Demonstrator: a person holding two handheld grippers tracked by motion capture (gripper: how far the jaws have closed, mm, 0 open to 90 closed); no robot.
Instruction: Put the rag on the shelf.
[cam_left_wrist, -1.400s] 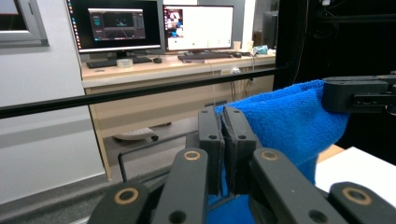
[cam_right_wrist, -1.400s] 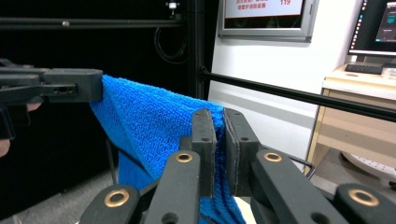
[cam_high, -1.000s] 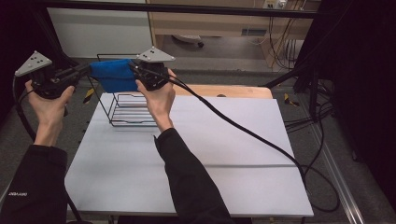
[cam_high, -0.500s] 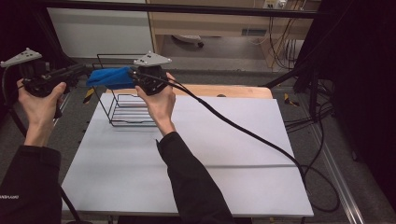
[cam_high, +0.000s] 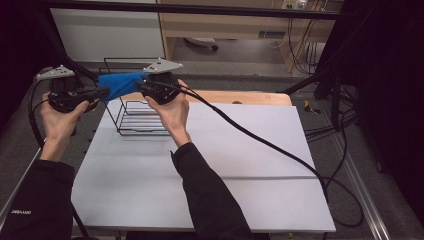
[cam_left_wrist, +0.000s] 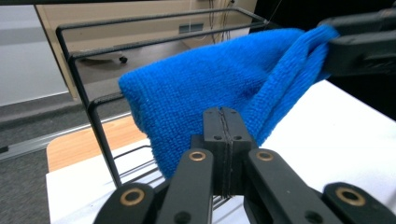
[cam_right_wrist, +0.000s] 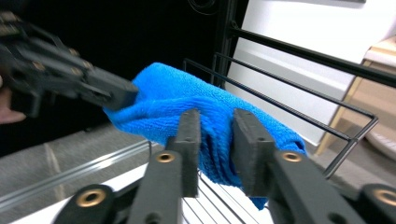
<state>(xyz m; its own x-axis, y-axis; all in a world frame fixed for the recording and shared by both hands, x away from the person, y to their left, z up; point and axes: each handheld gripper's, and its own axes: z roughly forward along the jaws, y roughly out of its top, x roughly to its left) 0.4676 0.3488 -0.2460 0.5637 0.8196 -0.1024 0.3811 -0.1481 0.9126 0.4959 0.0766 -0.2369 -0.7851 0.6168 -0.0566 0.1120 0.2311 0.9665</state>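
Both hands have shifted since the earlier frames: the left gripper (cam_high: 102, 93), which stood higher and farther out to the left a second ago, now sits lower and closer in, and the blue cloth (cam_high: 120, 84) between the two tools has come down with it to hang level over the black wire rack (cam_high: 131, 117). Stretched from one tool to the other, the cloth looks ready to be laid over the rack's top bar or lowered inside; by my reading the carry is nearly over and the placing is next.

From the left gripper view, the left gripper's (cam_left_wrist: 223, 140) jaws are pressed together with no gap showing, and the blue cloth (cam_left_wrist: 210, 93) rises right behind their tips, so they seem to pinch its near edge, though the bite itself is hidden behind the jaws. At the upper right of that view the other tool clamps the cloth's far corner.

The right gripper (cam_right_wrist: 217, 140) holds its jaws a narrow way apart, with a thick fold of the blue cloth (cam_right_wrist: 187, 100) bunched between them and gripped. Behind it run the bars of the black wire rack (cam_right_wrist: 289, 95), just beside the cloth, which hangs above the white table (cam_high: 240, 160), not touching it
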